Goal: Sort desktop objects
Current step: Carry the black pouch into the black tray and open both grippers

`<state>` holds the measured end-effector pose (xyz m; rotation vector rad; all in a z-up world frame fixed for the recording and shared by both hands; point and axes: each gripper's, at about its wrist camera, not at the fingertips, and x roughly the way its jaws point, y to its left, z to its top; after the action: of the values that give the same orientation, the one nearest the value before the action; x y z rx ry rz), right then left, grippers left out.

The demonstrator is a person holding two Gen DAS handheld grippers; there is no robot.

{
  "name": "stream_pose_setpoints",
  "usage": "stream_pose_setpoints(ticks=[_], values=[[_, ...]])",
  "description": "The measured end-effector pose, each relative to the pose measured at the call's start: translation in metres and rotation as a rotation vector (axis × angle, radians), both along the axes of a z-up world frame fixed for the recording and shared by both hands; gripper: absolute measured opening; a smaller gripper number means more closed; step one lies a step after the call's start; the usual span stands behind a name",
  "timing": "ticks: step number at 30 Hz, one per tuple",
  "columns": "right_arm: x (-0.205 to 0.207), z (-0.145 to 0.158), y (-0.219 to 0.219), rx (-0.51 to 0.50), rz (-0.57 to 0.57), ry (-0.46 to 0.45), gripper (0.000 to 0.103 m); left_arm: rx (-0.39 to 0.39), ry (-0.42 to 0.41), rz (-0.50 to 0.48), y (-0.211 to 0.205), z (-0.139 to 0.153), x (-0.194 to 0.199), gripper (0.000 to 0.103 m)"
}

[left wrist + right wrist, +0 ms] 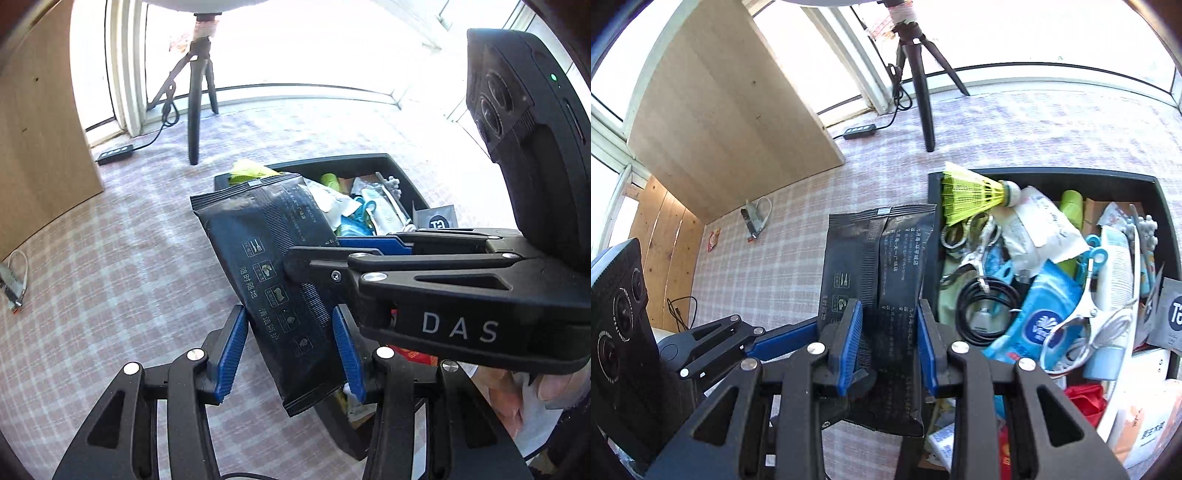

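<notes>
We are holding one black wipes packet [273, 280] with both tools at once, lifted clear of the checked tablecloth [110, 258] and hanging just beside the near-left corner of the black bin [1071, 173]. The left gripper [291, 354] is pinching the packet's lower end across its width, the blue pads [232, 354] pressing on either long edge. The right gripper [890, 339] is pinching the packet too, its jaws narrower because they are closing on a gathered fold along the back seam; in the left view its fingers are coming in sideways over the middle of the packet. We judge the double grip is there because the pack is soft and floppy, so one pinch alone would let it sag or swing. Beyond the right jaws, the bin is crowded: a yellow shuttlecock [975, 192], a coiled black cable [986, 310] and a blue tissue pack [1041, 317] are lying jumbled together, which is probably why the packet is being kept apart from them.
</notes>
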<state>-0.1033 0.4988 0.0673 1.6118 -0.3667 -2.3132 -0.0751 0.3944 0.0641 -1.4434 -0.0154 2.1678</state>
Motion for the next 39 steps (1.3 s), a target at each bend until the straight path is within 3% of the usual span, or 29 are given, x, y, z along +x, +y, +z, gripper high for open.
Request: stream_pose_setpoints(ticks=[8,15,26,39], values=[[0.008,0.007,0.122,0.059,-0.092,0.007,0.029,0.024,0.001,-0.093,0.115,0.001,-0.010,0.044],[0.000,-0.001,0.189,0.082,-0.139,-0.011,0.029,0.025,-0.025,-0.114,0.171,-0.009,-0.022,0.044],[-0.008,-0.010,0.215,0.108,-0.148,-0.034,0.032,-0.006,-0.041,-0.115,0.191,-0.015,-0.027,0.043],[-0.004,-0.004,0.200,0.118,-0.149,-0.012,0.036,-0.016,-0.004,-0.053,0.151,0.000,-0.024,0.043]])
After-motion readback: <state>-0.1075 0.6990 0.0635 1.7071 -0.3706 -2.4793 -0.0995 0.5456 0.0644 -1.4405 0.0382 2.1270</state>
